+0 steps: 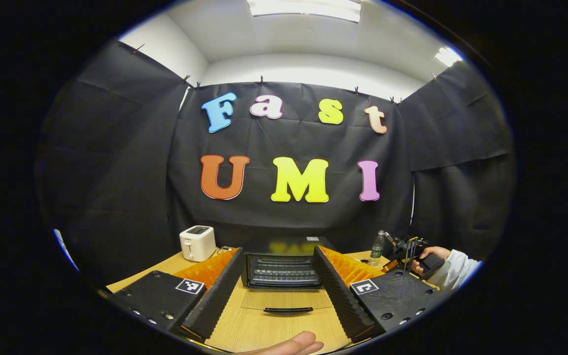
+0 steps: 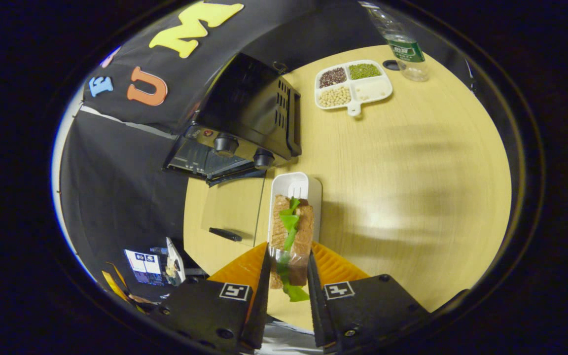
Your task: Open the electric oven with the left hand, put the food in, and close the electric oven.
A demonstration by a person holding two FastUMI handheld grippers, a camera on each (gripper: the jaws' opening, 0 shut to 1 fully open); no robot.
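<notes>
Left gripper view looked straight at the small black electric oven on the pale wooden table, its glass door folded fully down flat toward the camera, the dark bar handle at the door's near edge and the wire rack visible inside the cavity. The left gripper stood in front of that opening with its jaws spread wide and nothing between them, the lowered door lying in the gap between the two fingers. A white toaster sat on the table to the oven's left, and a clear plastic bottle with a green label stood to its right. Farther right, a hand in a white sleeve held the other gripper's dark body. A fingertip showed at the bottom edge of this view. Right gripper view looked down on the same table from above: the oven with its two round knobs sat at upper left, its door down. The right gripper had its jaws drawn narrow, both fingers pressed on the sides of a brown-bread sandwich with green lettuce. The sandwich extended forward over a long white tray lying just beside the open door; whether it touched the tray could not be told. A white four-compartment dish of beans and grains sat well beyond the oven, near the bottle.
</notes>
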